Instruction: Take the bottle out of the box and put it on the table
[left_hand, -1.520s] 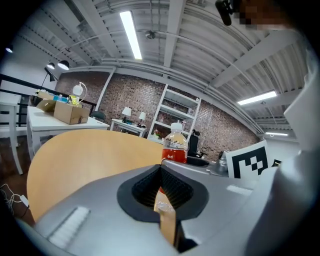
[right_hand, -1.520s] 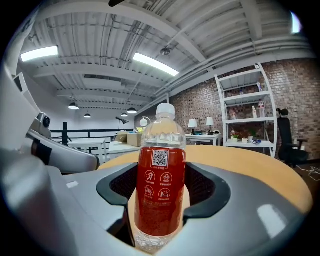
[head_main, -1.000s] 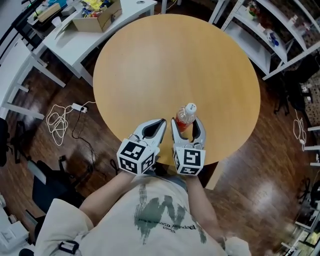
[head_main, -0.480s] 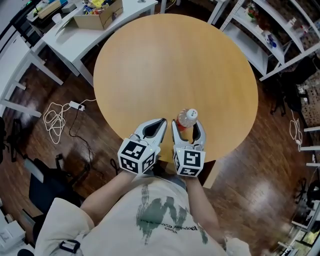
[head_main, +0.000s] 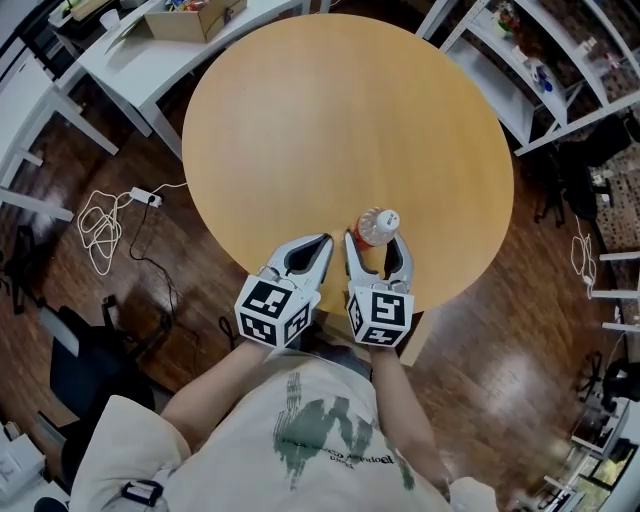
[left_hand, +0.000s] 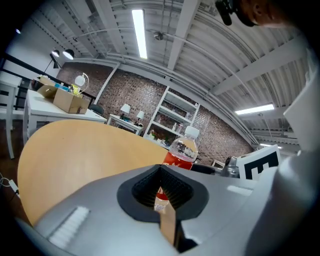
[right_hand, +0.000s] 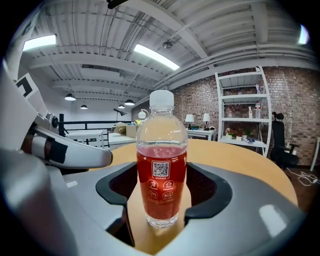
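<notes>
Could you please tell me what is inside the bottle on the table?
The bottle holds red liquid up to its shoulder, clear above, under a white cap. Its printed label hides part of the liquid.

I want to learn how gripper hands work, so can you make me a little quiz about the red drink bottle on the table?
1. True or false: the clear plastic bottle of red drink with a white cap stands upright on the round wooden table.
2. Fill in: the left gripper has its jaws ____, with nothing held.
3. Which gripper has the bottle between its open jaws? A) left gripper B) right gripper

Key: 1 true; 2 together; 3 B.
</notes>
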